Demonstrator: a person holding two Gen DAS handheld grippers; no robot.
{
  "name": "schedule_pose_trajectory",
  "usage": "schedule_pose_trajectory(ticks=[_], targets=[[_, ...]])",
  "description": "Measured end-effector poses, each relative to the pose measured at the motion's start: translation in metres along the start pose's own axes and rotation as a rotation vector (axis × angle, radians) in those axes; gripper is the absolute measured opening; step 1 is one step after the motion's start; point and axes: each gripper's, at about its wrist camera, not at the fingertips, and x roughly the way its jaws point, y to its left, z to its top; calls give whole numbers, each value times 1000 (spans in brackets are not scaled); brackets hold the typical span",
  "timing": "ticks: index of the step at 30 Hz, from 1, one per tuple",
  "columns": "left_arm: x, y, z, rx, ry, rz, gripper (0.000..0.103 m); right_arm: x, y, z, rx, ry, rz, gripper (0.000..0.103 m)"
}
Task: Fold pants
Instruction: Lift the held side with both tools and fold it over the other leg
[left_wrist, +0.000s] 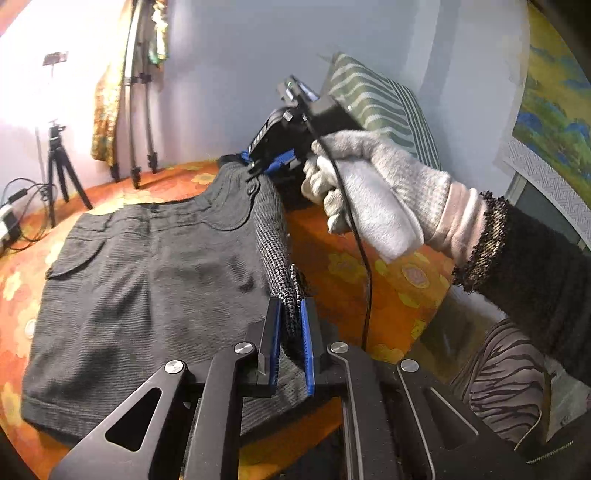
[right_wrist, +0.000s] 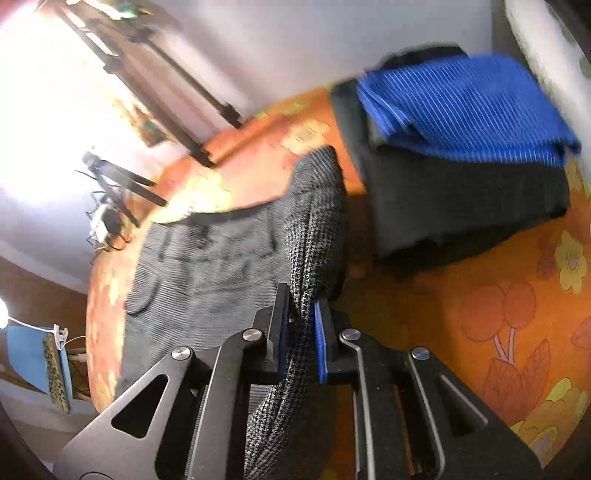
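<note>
Dark grey pants (left_wrist: 147, 280) lie spread on an orange flowered bedspread (left_wrist: 369, 266). Their right edge is lifted and turned over, so the houndstooth inner side (left_wrist: 273, 236) shows. My left gripper (left_wrist: 291, 306) is shut on that edge near the hem. At the waistband end, a gloved hand (left_wrist: 369, 184) holds my right gripper (left_wrist: 258, 166) down on the cloth. The right wrist view shows the right gripper (right_wrist: 303, 295) shut on the same raised houndstooth fold, with the rest of the pants (right_wrist: 207, 273) to its left.
A stack of folded clothes with a blue striped piece (right_wrist: 461, 107) on top sits on the bed right of the pants. A striped pillow (left_wrist: 380, 103) leans on the wall. Tripods (left_wrist: 59, 166) and cables (left_wrist: 14, 206) stand at the far left.
</note>
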Motion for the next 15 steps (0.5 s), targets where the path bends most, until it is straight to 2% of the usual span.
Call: schedule_pose_trajectory(ticks=[7, 15], targets=[[-32, 44, -13, -68, -34, 70, 9, -1, 80, 3, -98, -35, -11, 12], [-61, 96, -32, -163, -61, 139, 9, 33, 171, -7, -188, -28, -31, 12]])
